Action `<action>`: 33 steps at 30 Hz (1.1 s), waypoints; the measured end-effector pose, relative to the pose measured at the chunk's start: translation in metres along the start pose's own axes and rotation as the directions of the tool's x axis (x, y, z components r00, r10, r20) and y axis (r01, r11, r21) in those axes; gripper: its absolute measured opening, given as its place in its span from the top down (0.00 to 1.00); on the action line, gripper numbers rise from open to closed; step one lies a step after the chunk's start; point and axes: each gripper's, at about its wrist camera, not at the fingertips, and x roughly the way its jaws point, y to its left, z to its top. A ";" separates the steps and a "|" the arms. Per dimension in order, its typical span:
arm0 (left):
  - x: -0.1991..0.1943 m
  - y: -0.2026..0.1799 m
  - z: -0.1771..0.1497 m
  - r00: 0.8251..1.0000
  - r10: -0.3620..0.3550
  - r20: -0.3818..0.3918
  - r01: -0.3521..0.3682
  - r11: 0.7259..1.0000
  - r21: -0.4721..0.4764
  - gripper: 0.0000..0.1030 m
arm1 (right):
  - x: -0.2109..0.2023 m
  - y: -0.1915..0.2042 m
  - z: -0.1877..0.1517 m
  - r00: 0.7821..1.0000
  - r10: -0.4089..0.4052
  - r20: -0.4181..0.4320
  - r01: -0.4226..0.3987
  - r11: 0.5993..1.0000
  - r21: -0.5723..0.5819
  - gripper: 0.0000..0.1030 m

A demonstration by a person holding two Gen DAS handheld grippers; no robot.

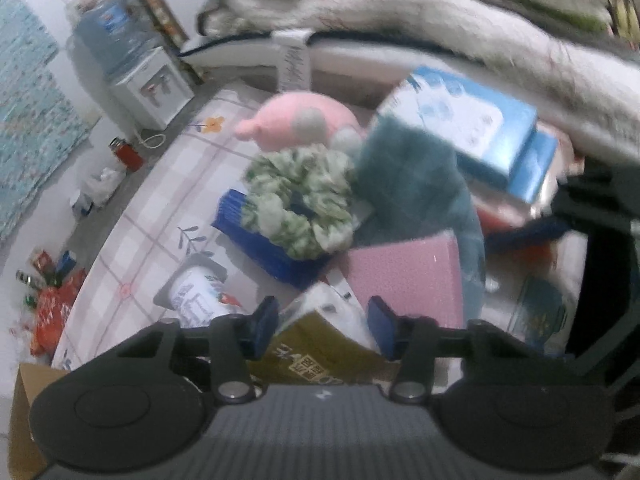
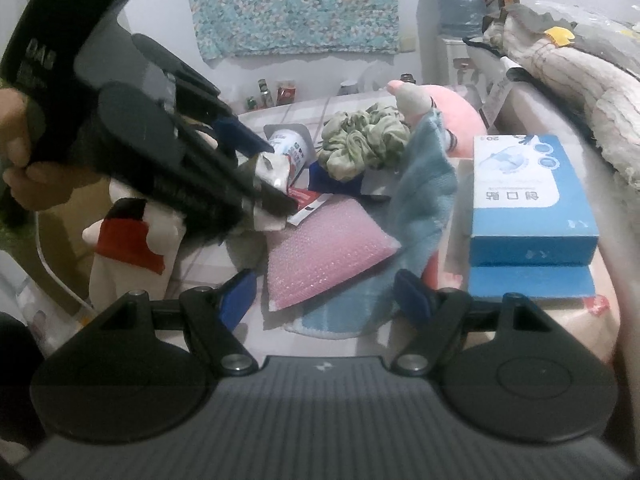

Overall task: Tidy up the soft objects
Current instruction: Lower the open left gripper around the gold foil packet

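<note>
Left gripper and right gripper both hold their fingers spread apart.

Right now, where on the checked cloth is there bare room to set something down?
Bare checked cloth lies left of the green ruffled scrunchie and beyond the white foil-lidded cup. It is crowded around the pink bubble-wrap pouch, teal towel and blue box.

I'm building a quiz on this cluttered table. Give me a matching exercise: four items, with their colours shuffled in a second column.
Items:
1. scrunchie
2. bubble-wrap pouch
3. towel
4. plaster box

Colours:
A. pink
B. blue and white
C. green
D. teal

Pairs: 1-C, 2-A, 3-D, 4-B
</note>
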 end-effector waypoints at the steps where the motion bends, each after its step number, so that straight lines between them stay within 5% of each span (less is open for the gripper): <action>1: -0.003 0.003 0.002 1.000 -0.007 0.007 0.008 1.000 -0.027 0.55 | -0.002 0.000 0.000 1.000 -0.002 0.003 0.002 1.000 0.001 0.26; 4: -0.009 0.011 0.009 0.999 -0.022 0.036 0.026 0.993 -0.114 0.64 | -0.008 0.000 -0.002 1.000 -0.008 0.010 0.008 1.000 0.010 0.26; 11: 0.004 0.035 0.022 0.998 -0.023 0.063 0.042 0.946 -0.322 0.64 | -0.016 -0.004 -0.006 1.000 -0.021 0.015 0.020 0.999 0.040 0.26; 12: 0.005 0.036 0.022 0.997 -0.023 0.067 0.044 0.944 -0.328 0.62 | -0.017 -0.004 -0.006 1.000 -0.022 0.017 0.021 0.999 0.044 0.26; 14: 0.001 0.035 0.020 0.996 -0.028 0.080 0.052 0.947 -0.316 0.37 | -0.018 -0.005 -0.006 1.000 -0.020 0.020 0.019 0.999 0.049 0.26; 16: -0.005 0.032 0.018 0.996 -0.020 0.090 0.045 0.958 -0.283 0.31 | -0.017 -0.005 -0.006 1.000 -0.017 0.022 0.016 0.998 0.053 0.25; 26: -0.008 0.011 -0.003 0.999 -0.032 0.004 0.032 0.996 -0.087 0.31 | -0.005 -0.007 0.001 0.998 0.060 0.012 -0.062 0.987 0.148 0.28; 33: -0.016 0.022 -0.014 0.995 -0.098 -0.027 0.089 0.969 -0.232 0.31 | -0.017 -0.015 -0.003 1.000 0.015 0.019 -0.018 0.986 0.165 0.35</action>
